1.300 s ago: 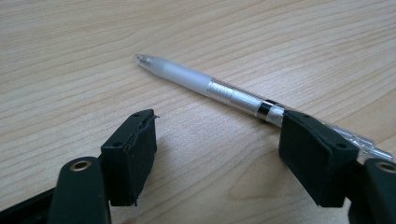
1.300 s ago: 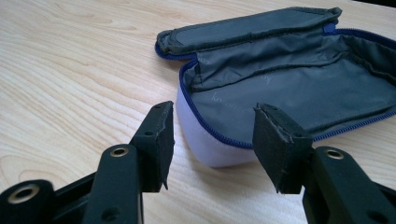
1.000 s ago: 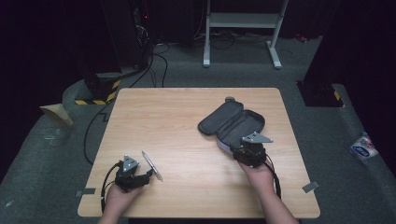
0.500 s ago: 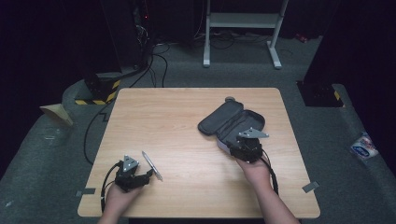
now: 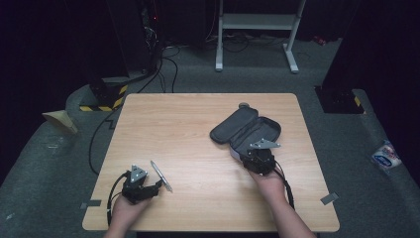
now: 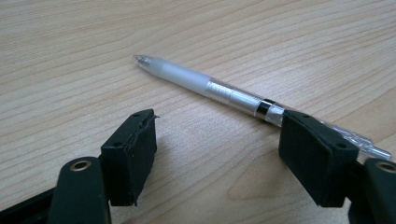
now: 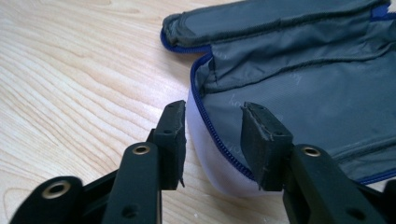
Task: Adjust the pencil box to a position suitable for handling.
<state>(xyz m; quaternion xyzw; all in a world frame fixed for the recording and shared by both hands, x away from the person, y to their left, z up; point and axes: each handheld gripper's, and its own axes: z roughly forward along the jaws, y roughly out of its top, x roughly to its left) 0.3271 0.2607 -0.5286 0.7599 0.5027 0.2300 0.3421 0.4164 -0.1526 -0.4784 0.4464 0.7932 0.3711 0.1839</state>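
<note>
From the high view, my right gripper [image 5: 253, 151] sits at the near end of the open pencil case [image 5: 246, 130], which lies toward the right of the wooden surface [image 5: 198, 129]. My left gripper [image 5: 143, 186] rests near the front left corner, with the pen [image 5: 161, 175] lying just ahead of it.

In the left gripper view, my fingers [image 6: 133, 154] are spread wide and nothing is pinched; the pen [image 6: 205, 86] lies flat across the surface, its clip end passing behind the right finger, touching it or just beside it, I can't quite tell.

In the right gripper view, my fingers [image 7: 172, 140] have just been closing and now straddle the case's near wall [image 7: 219, 154], one outside on the white shell, one inside on the grey lining. They look about to press on it, though a gap seems left.

To do this well, I should close squarely on the zip edge, deep enough that the fabric won't slip, and hold the case steady and open. Then the left can take the pen mid-barrel
</note>
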